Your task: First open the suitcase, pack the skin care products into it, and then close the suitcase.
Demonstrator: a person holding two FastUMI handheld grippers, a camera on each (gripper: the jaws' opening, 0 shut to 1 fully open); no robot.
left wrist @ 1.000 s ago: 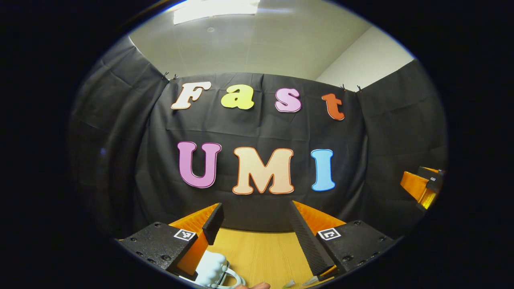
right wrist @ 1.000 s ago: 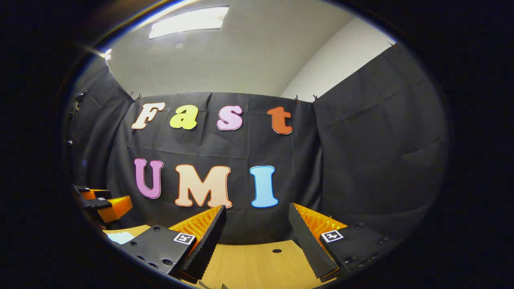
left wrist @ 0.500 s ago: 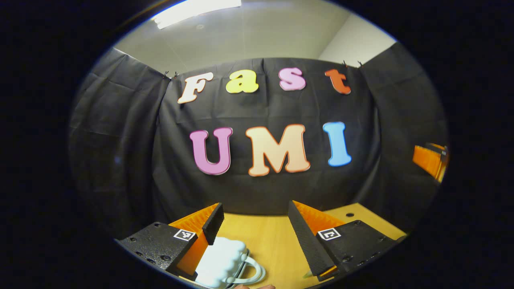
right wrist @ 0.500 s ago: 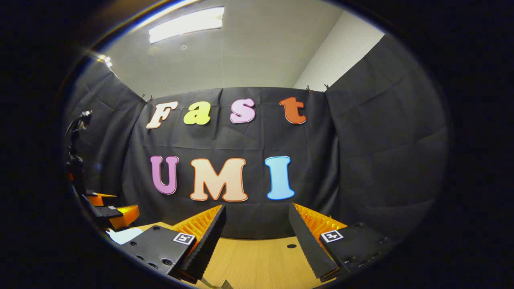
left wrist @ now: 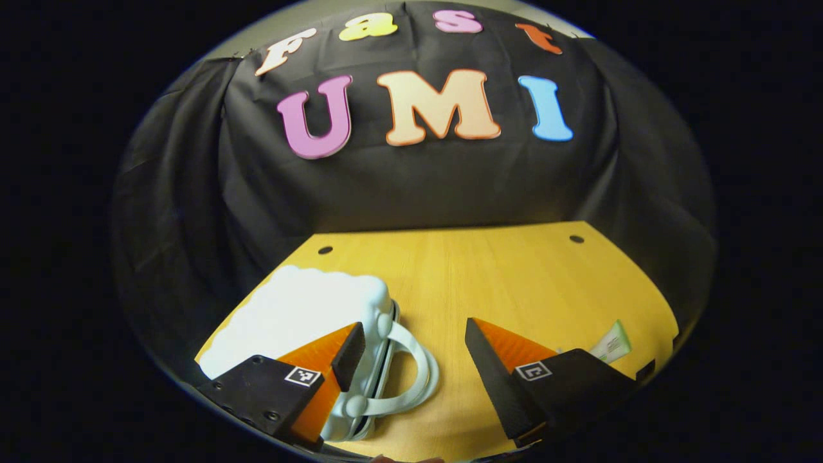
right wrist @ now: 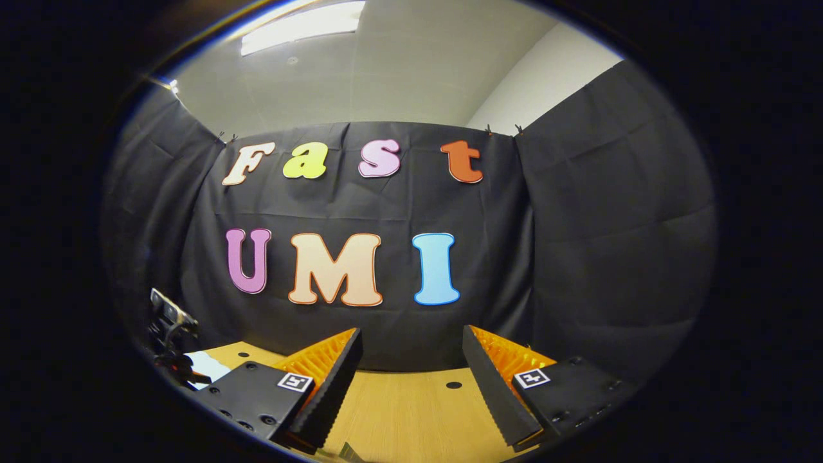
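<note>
A small white suitcase with a bumpy lid lies shut on the wooden table at the lower left of the left gripper view. Its looped handle reaches into the gap between my fingers. My left gripper hovers open over that handle side, and its left finger overlaps the suitcase's edge. A pale green and white skin care tube lies at the right, beyond the other finger. In the right gripper view my right gripper stands open above the table, holding nothing. The left gripper shows far left, with a bit of the white suitcase below it.
Black cloth walls close the table in at the back and on both sides. Two small dark holes sit near the table's far edge. Bare wood stretches between the suitcase and the tube.
The left gripper view has tipped down sharply from the wall to the table, bringing the suitcase, its handle and the tube into sight. The right gripper has barely moved.
</note>
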